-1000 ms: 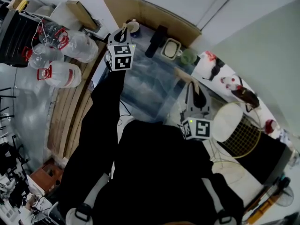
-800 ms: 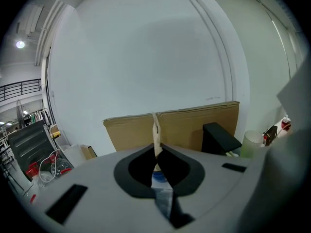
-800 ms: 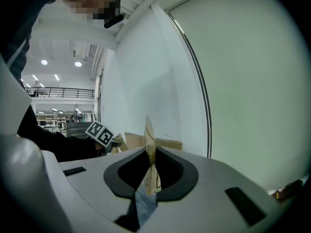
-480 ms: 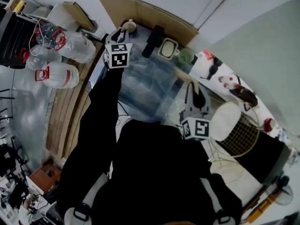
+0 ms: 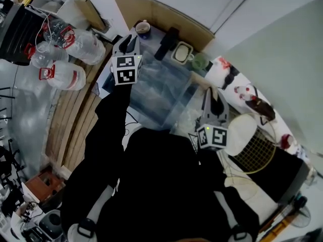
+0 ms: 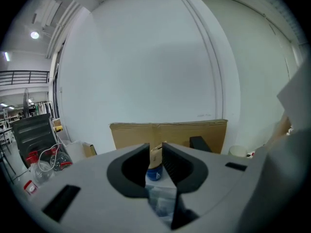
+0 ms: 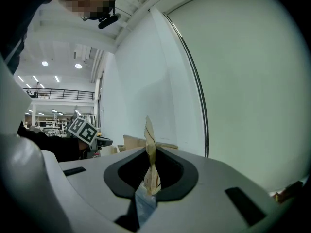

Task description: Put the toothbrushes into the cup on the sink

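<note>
A blue cup (image 5: 143, 28) stands at the far corner of the plastic-covered sink (image 5: 156, 87). In the left gripper view the cup (image 6: 154, 172) shows through the jaw gap with a tan paper-wrapped toothbrush (image 6: 155, 156) standing in it. My left gripper (image 5: 129, 43) hangs just short of the cup, open and holding nothing; it appears again as the left gripper (image 6: 155, 154). Over the sink's near right side, my right gripper (image 5: 210, 94) is shut on a second paper-wrapped toothbrush (image 5: 198, 80). That toothbrush (image 7: 150, 147) sticks up out of the right gripper (image 7: 151, 171).
A black object (image 5: 169, 40), a white mug (image 5: 182, 52) and a green cup (image 5: 202, 60) line the sink's back edge. A cardboard sheet (image 5: 161, 14) leans behind. Big water bottles (image 5: 65, 49) lie at left; a white wire basket (image 5: 255, 137) stands at right.
My left gripper carried a wrapped toothbrush to the cup, let go of it there and drew back a little. The right gripper has barely moved with its toothbrush.
</note>
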